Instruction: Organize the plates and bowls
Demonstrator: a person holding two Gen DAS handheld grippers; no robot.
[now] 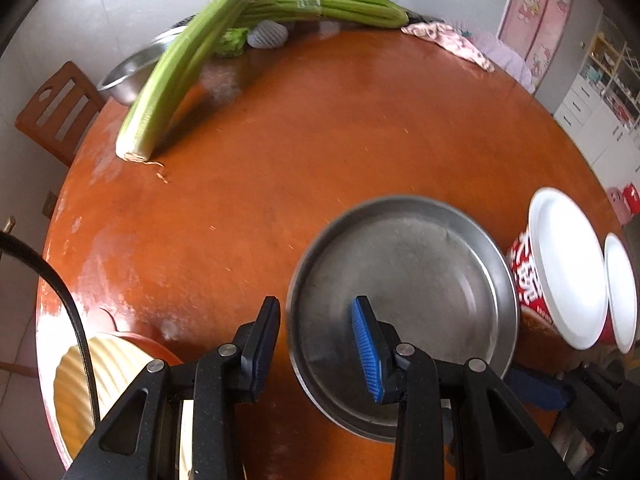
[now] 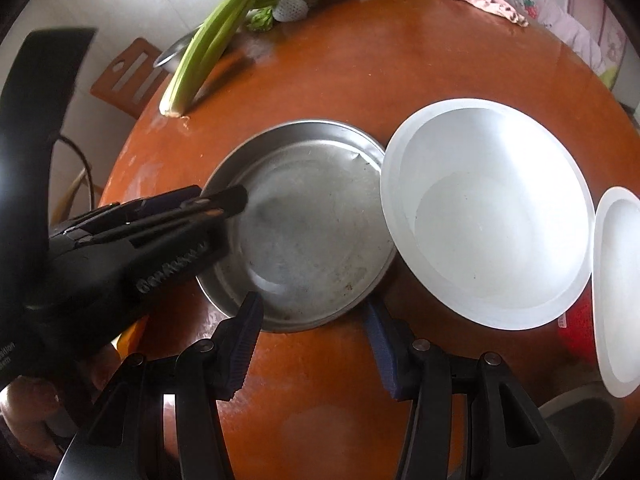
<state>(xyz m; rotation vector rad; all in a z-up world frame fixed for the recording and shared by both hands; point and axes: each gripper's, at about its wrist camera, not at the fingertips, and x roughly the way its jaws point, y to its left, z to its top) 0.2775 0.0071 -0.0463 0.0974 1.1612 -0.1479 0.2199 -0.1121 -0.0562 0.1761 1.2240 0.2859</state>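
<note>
We saw a round steel plate (image 1: 404, 304) lying flat on the orange bench (image 1: 280, 140), with two red-and-white bowls to its right: the large bowl (image 1: 568, 268) just beside its rim and the small bowl (image 1: 620, 292) just past that.

In the left wrist view, the left gripper (image 1: 320, 344) straddled the plate's near-left rim. One finger, with a blue ribbed pad, hung over the inside of the plate, and the other hung outside it over bare bench. The jaws stood spread with a clear gap on both sides of the rim, pinching nothing. In the right wrist view we saw that same gripper (image 2: 224, 200) reaching in from the left over the plate's (image 2: 304, 232) left edge.

The right gripper (image 2: 312, 344) had its jaws spread too and held nothing. The plate's near rim lay just ahead of and between the fingertips, the large bowl (image 2: 488, 216) off to the right of them.

Celery (image 1: 180, 76) lay at the far left of the bench, well apart from the plate.
</note>
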